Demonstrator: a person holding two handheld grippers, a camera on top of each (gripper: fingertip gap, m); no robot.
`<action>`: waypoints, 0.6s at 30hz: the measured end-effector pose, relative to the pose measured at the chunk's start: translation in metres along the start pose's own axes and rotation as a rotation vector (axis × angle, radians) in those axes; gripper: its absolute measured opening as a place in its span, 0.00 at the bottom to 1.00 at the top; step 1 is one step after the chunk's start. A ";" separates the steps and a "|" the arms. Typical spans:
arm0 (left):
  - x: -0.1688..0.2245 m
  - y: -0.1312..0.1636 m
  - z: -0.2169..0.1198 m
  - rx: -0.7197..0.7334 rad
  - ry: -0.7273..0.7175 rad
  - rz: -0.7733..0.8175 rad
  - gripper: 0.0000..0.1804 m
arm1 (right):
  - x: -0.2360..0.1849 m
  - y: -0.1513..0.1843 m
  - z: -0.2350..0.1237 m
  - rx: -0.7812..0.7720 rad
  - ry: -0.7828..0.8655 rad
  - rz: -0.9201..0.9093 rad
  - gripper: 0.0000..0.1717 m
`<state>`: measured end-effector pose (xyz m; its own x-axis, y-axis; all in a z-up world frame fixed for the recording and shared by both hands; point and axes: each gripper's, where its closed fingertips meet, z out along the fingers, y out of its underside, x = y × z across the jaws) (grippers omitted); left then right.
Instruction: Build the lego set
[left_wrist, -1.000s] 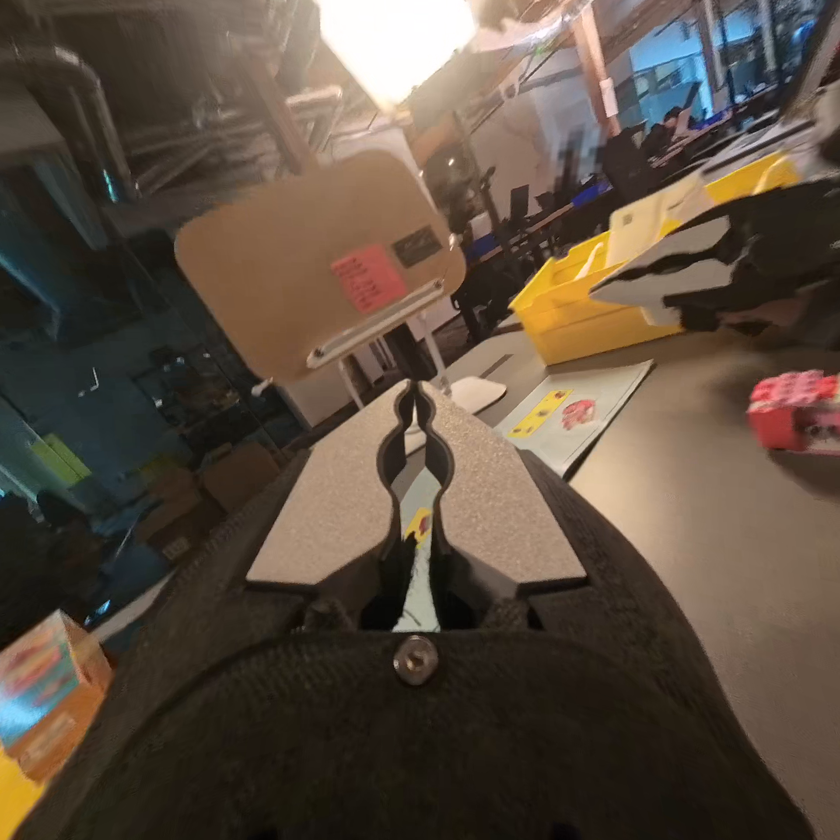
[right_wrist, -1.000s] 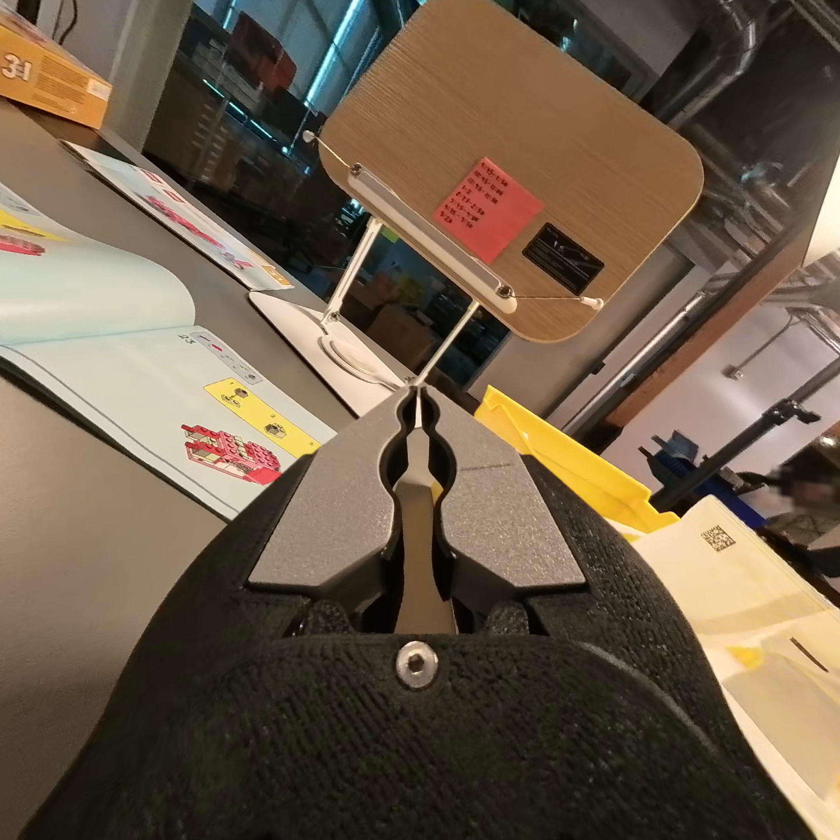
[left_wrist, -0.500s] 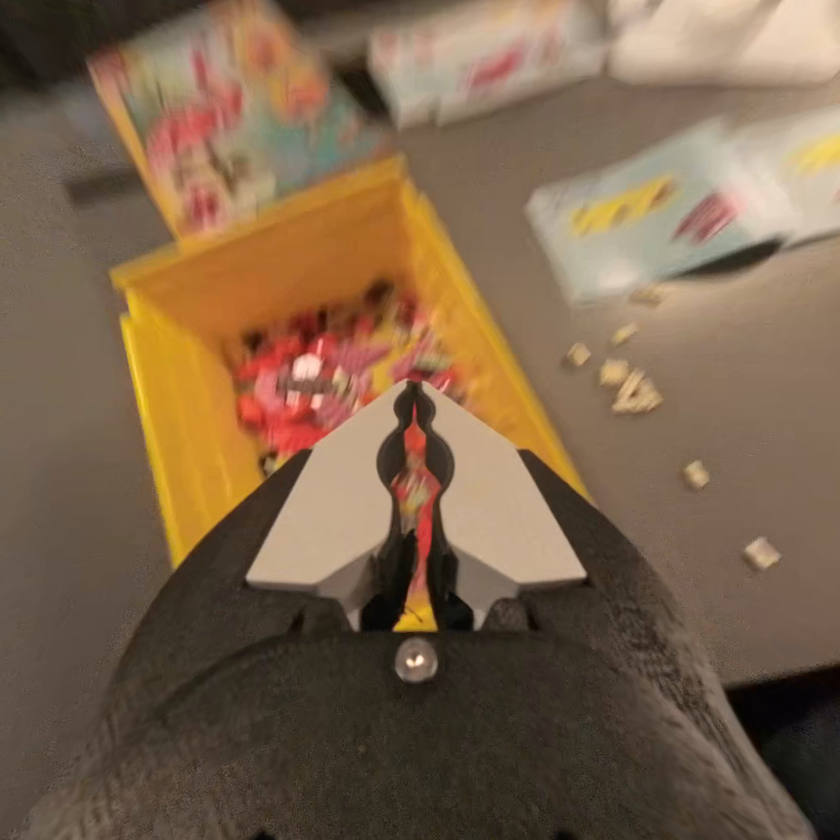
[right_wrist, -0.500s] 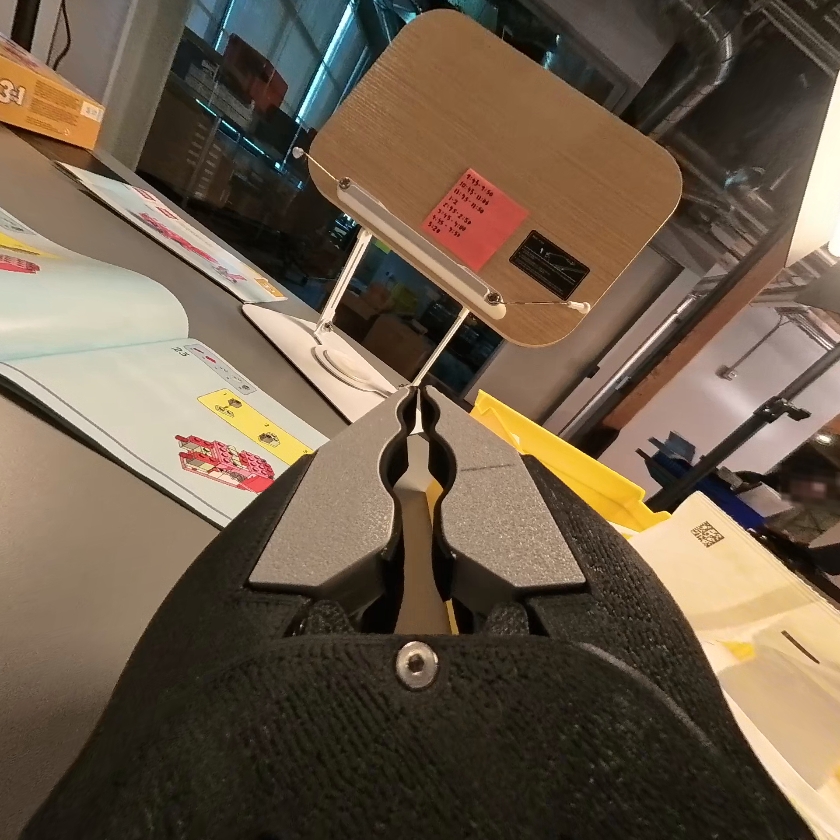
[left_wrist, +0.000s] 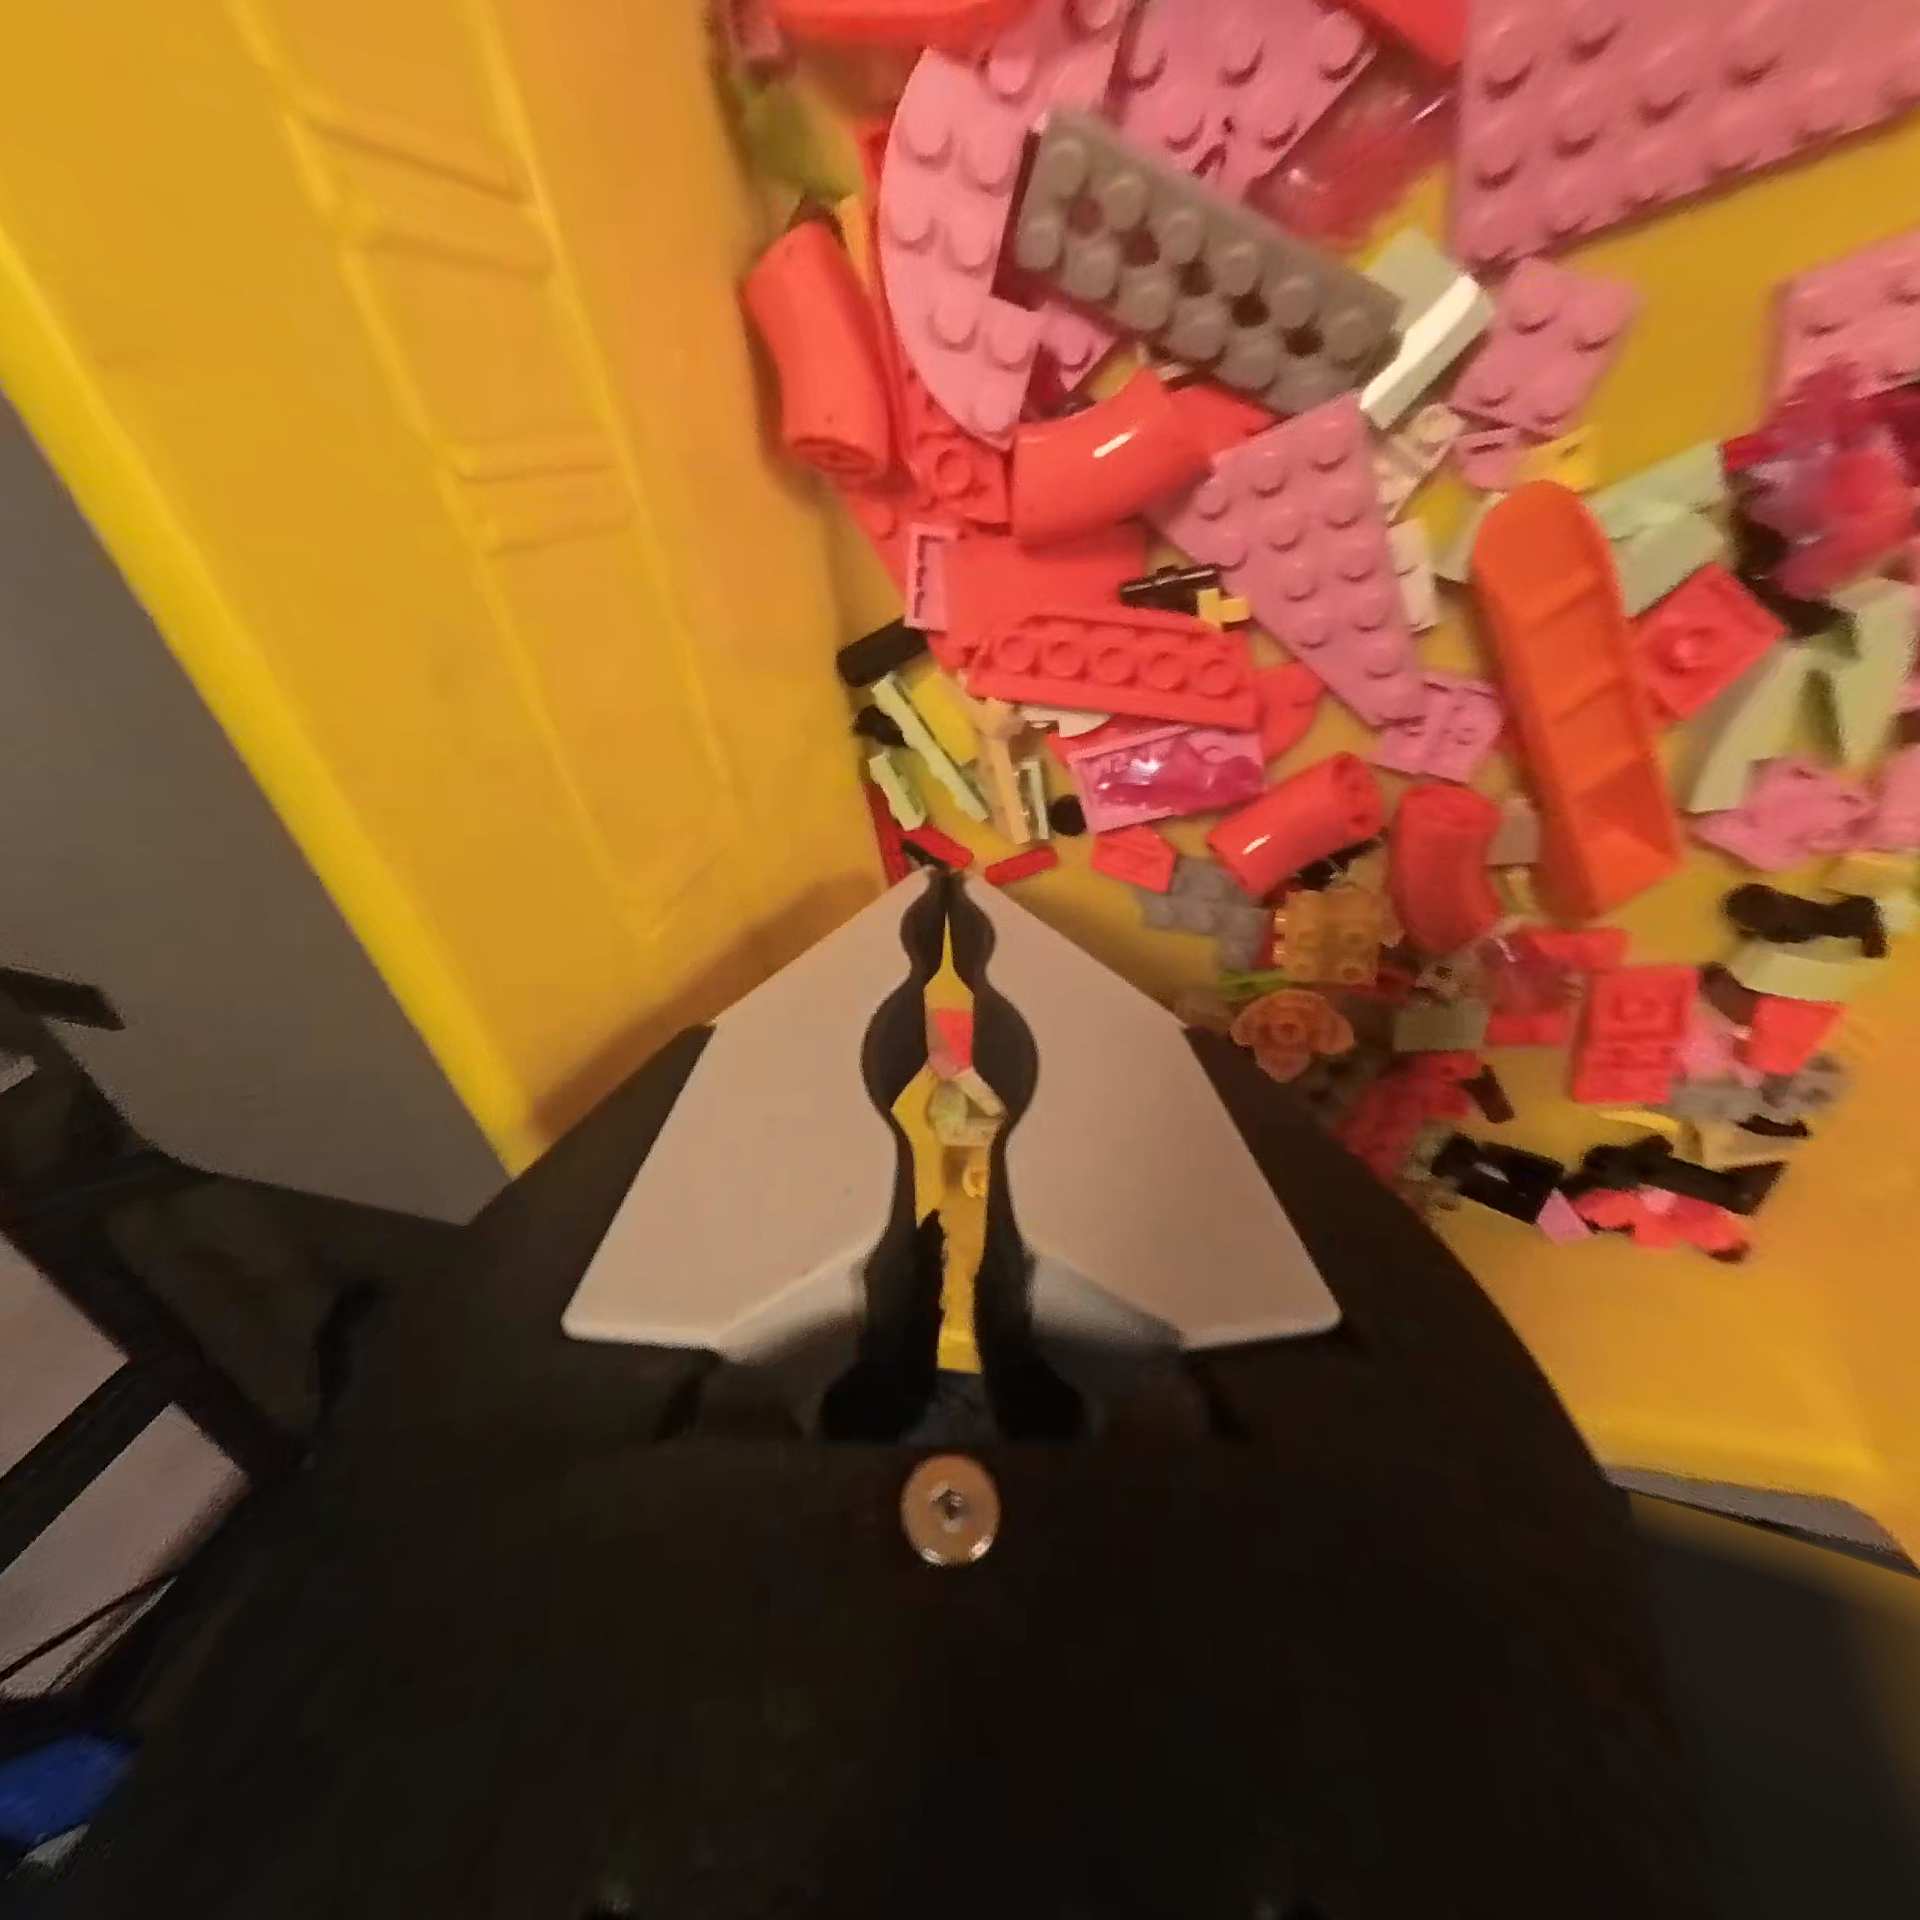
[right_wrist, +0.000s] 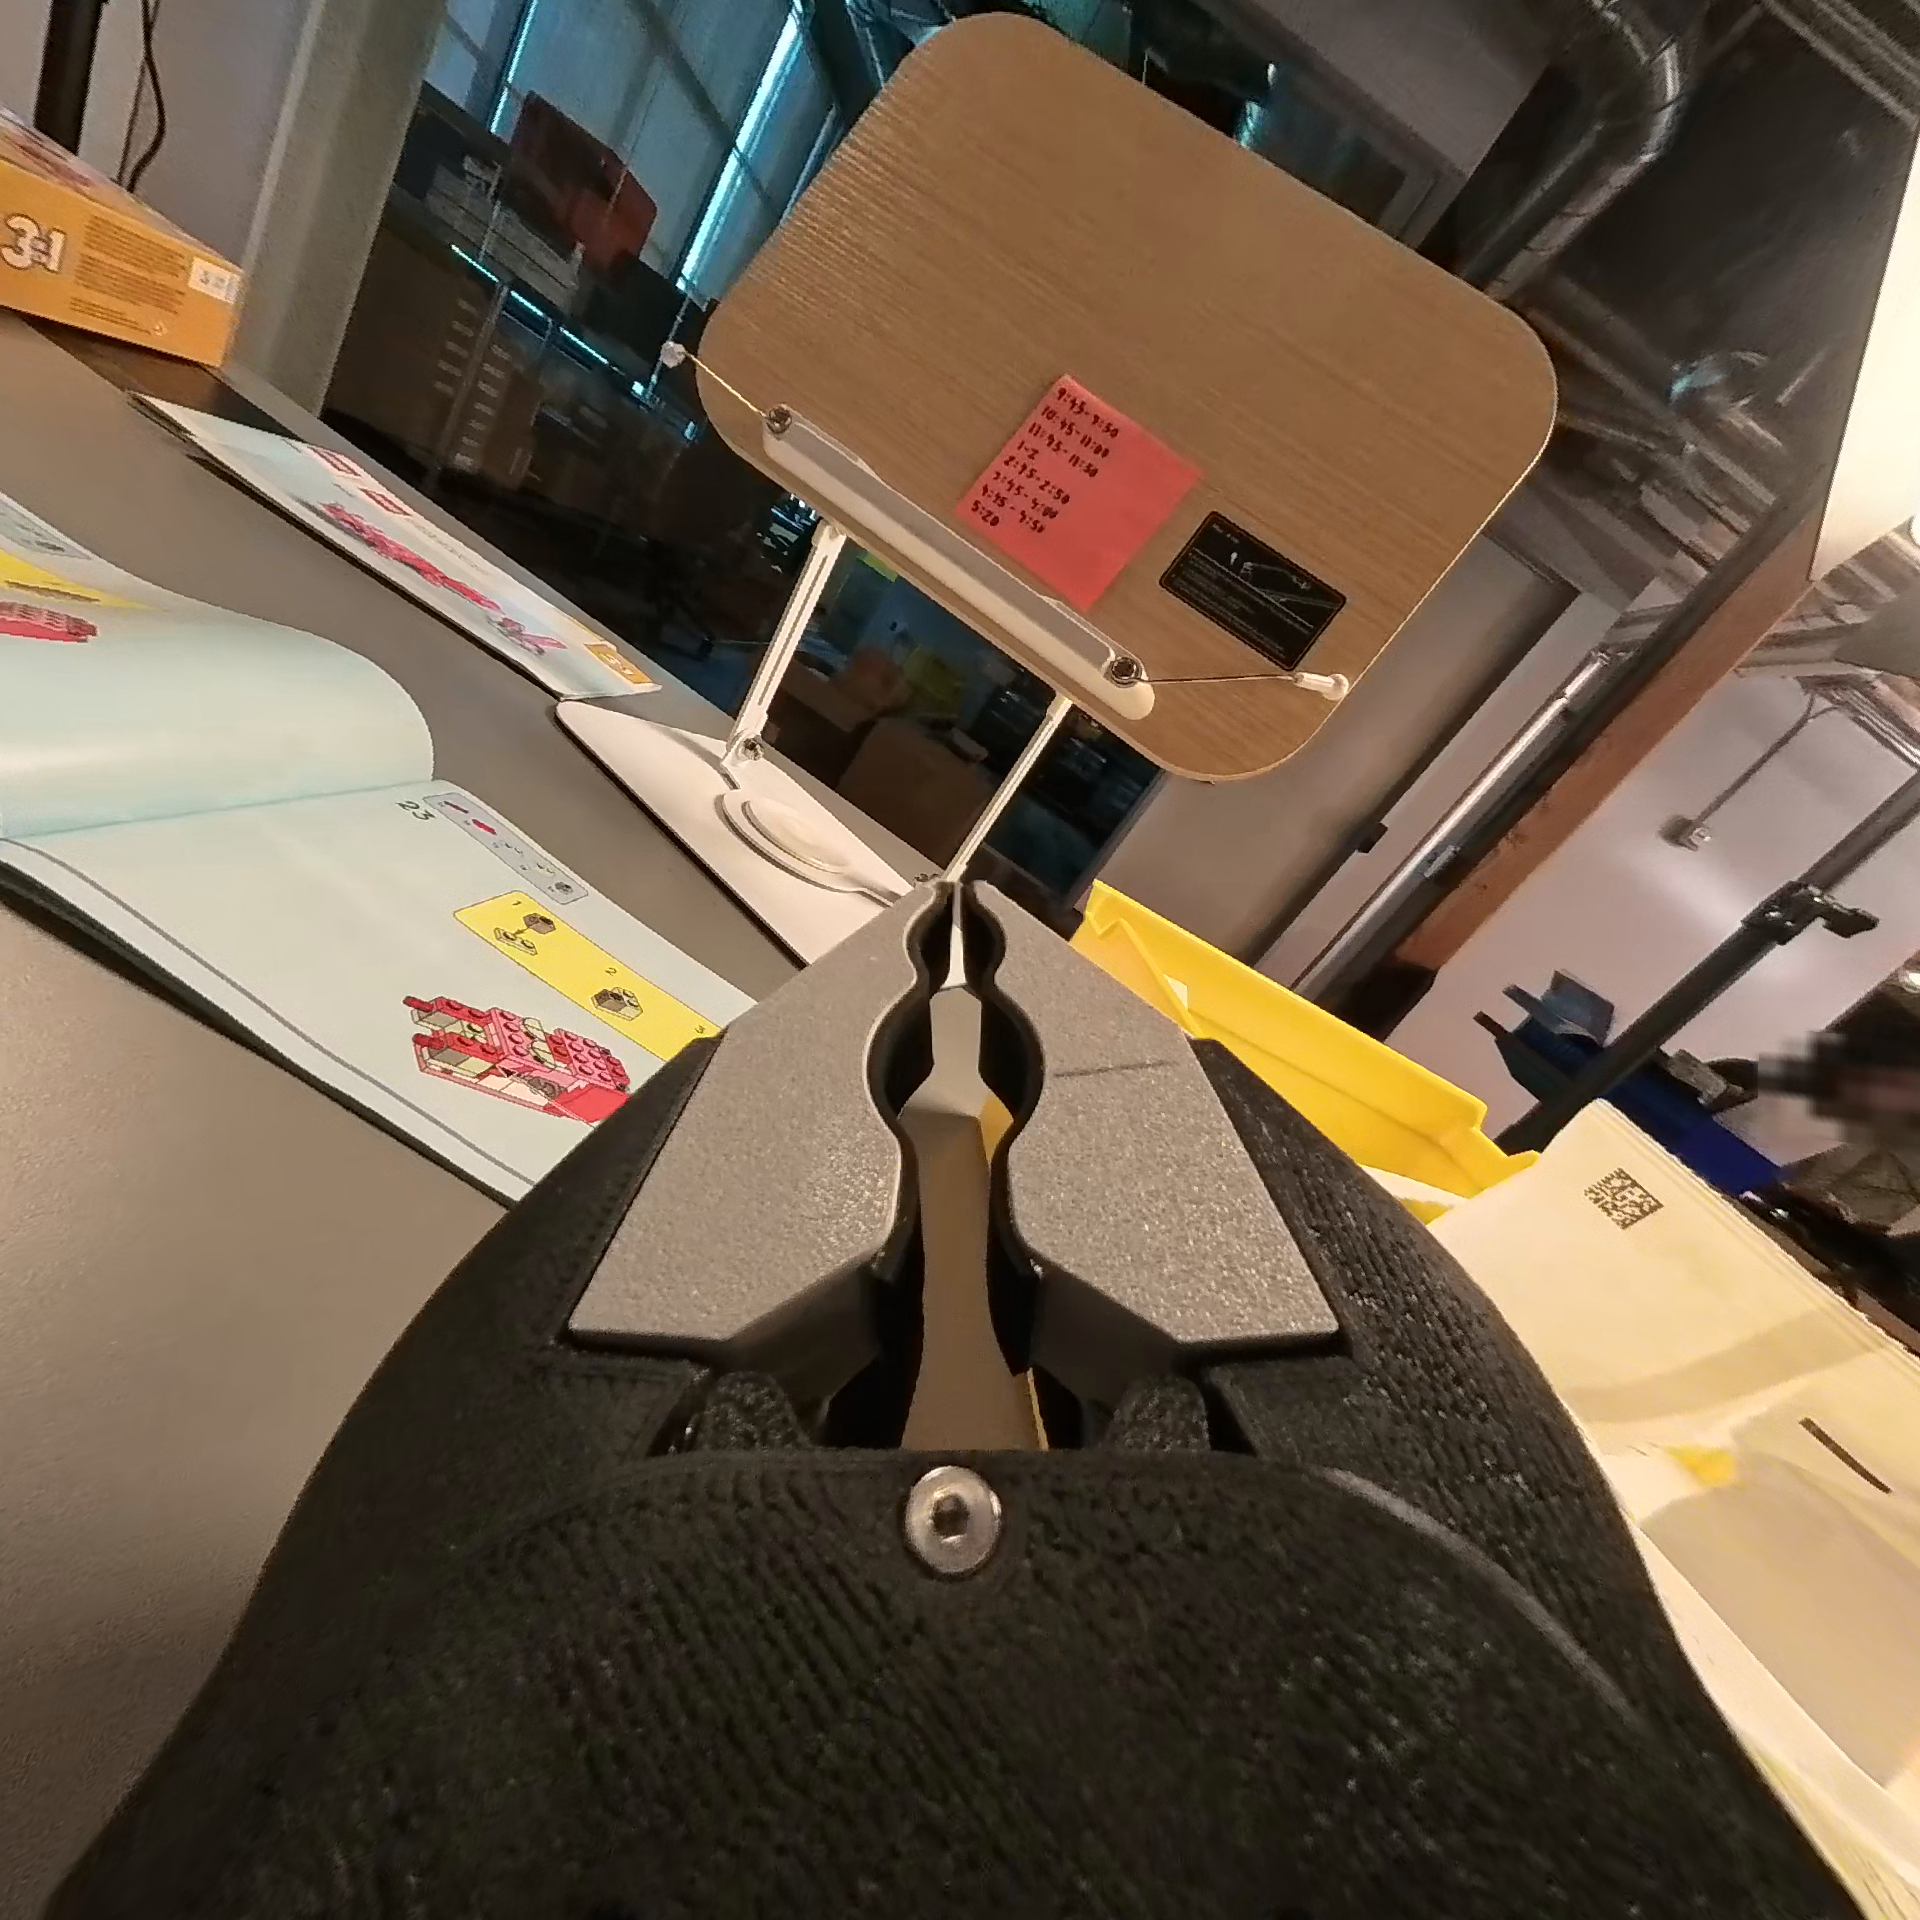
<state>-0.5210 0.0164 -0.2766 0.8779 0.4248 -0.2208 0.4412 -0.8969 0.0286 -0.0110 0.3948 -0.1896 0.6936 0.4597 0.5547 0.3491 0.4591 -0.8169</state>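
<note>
Left gripper (left_wrist: 948, 902): fingertips together, nothing between them; pointing down into a yellow bin (left_wrist: 436, 520), tips near the foot of its wall at 10 o'clock.
Nearest to left tips: small red bar pieces (left_wrist: 1023, 864) just beyond at 1 o'clock, apart from the tips; blurred, contact cannot be told.
Farther in the bin: pile of building bricks, coral, pink, black, pale green; orange long piece (left_wrist: 1569, 707) at 2 o'clock; grey studded plate (left_wrist: 1195, 281) at 12 to 1 o'clock.
Right gripper (right_wrist: 951, 902): tips closed on each other, grasp bare; held low over a dark grey table (right_wrist: 208, 1226).
Near right gripper: open instruction booklet (right_wrist: 312, 914) at 9 o'clock, printed with a pink brick model; yellow bin rim (right_wrist: 1299, 1029) at 2 o'clock; pale sheet with a square code mark (right_wrist: 1621, 1195) at 3 o'clock.
Beyond: wooden book stand (right_wrist: 1122, 343) at 12 o'clock, bearing a pink handwritten note (right_wrist: 1075, 488) and a black label (right_wrist: 1252, 590); second booklet (right_wrist: 436, 561) and orange box (right_wrist: 114, 270) at 10 o'clock.
Only in left view: the bin's inside and the bricks.
Only in right view: stand, booklets, box, room behind.
</note>
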 end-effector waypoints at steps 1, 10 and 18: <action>-0.001 0.000 0.002 -0.004 -0.015 -0.001 0.00 | 0.000 0.000 0.000 0.001 -0.003 0.000 0.00; 0.000 -0.016 0.006 0.051 -0.098 0.036 0.04 | -0.003 0.000 0.000 -0.004 -0.012 -0.004 0.00; -0.009 -0.009 0.008 -0.029 -0.157 0.049 0.08 | -0.003 -0.001 -0.001 -0.003 -0.016 -0.003 0.00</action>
<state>-0.5345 0.0198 -0.2824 0.8598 0.3544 -0.3678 0.4059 -0.9112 0.0709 -0.0129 0.3926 -0.1908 0.6825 0.4707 0.5591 0.3527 0.4580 -0.8160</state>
